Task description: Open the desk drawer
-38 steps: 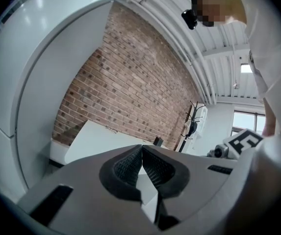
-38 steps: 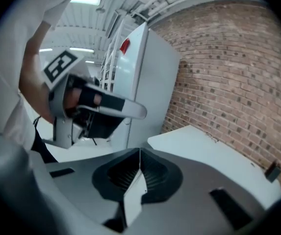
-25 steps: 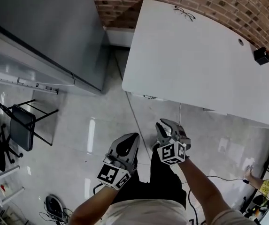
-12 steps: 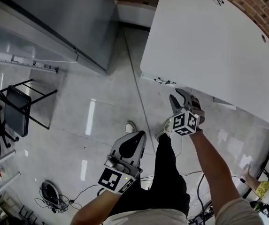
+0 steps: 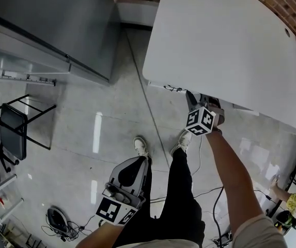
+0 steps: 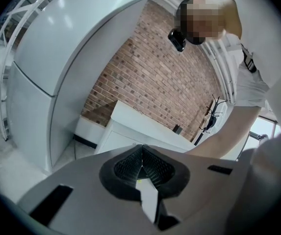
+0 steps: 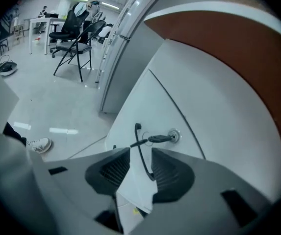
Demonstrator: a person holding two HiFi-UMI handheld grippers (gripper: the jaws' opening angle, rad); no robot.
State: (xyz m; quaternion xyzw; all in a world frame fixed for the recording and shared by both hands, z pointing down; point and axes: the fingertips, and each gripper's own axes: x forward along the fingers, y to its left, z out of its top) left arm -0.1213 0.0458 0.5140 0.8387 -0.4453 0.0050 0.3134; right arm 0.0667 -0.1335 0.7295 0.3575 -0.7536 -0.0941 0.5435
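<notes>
- Now we see the white desk [image 5: 230, 50] at far right, with its drawer front [image 7: 145, 102] below the near edge.
- Our right gripper [image 7: 140, 158], jaws spread, points at that front from close by.
- Our left gripper [image 6: 141, 163], jaws pressed together, hangs low at left, well apart.
- A key [image 7: 161, 139] sits in the drawer's lock, just past the right jaws.

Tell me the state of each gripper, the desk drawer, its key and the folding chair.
Left gripper: shut, empty.
Right gripper: open, holding nothing, jaws pointed at the key.
Drawer: closed.
Key: inserted in the lock on the drawer front.
Folding chair: unfolded, standing upright.
</notes>
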